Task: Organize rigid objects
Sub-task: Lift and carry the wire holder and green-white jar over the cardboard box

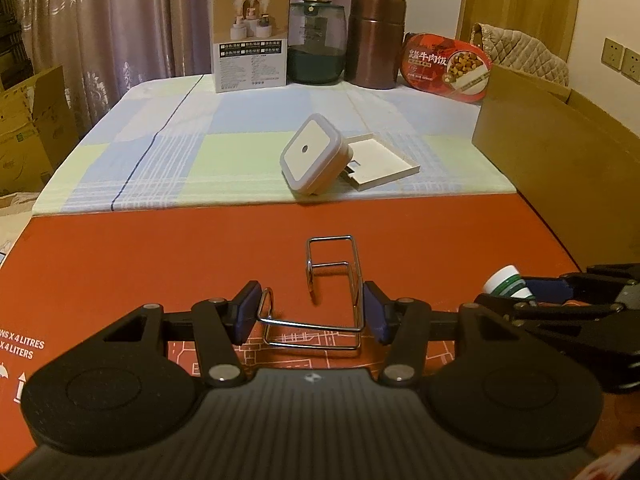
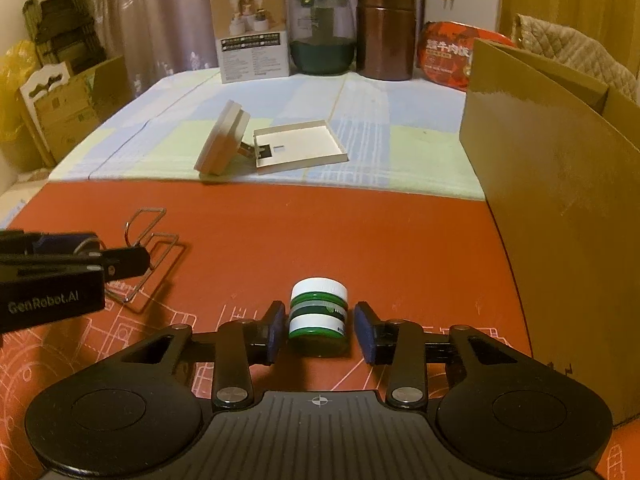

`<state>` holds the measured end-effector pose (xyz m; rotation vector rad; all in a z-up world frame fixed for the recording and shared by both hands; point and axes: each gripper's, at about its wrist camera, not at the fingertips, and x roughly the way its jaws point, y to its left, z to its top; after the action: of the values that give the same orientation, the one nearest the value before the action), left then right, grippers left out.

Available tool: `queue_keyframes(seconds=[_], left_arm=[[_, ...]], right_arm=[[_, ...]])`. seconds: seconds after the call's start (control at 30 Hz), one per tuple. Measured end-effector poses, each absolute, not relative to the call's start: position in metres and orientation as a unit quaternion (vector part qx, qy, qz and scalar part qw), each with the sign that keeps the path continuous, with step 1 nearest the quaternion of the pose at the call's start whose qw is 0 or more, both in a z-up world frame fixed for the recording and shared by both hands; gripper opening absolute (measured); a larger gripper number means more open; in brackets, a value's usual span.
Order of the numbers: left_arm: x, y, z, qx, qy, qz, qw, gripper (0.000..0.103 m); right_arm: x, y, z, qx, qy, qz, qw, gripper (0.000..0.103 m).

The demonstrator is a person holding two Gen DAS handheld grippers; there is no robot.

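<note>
Left gripper (image 1: 311, 312) clamped on wire rack (image 1: 320, 292), both pads touching. Right gripper (image 2: 319, 330) parted; jar (image 2: 319, 316) stands upright between its 2 pads, unpressed.

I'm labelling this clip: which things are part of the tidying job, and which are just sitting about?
In the job: wire rack, small jar, night light, white tray, cardboard box.
Lying about: product box, glass jar, brown canister, meal pack.

cardboard box (image 2: 560, 208) blocks right — centre open
</note>
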<state>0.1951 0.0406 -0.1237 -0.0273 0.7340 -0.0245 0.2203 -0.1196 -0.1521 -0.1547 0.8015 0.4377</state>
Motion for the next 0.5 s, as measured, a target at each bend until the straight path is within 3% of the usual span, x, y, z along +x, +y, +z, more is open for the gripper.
queue_keyframes(seconds=[0.03, 0.5], left_arm=[[0.195, 0.04, -0.123, -0.013, 0.357, -0.013, 0.934, 0.049], [0.18, 0.027, -0.088, -0.014, 0.326, -0.019, 0.945, 0.049]], right_arm=[[0.22, -0.118, -0.152, -0.077, 0.387, 0.212, 0.894, 0.03], [0.212, -0.135, -0.112, -0.038, 0.359, 0.215, 0.907, 0.029]])
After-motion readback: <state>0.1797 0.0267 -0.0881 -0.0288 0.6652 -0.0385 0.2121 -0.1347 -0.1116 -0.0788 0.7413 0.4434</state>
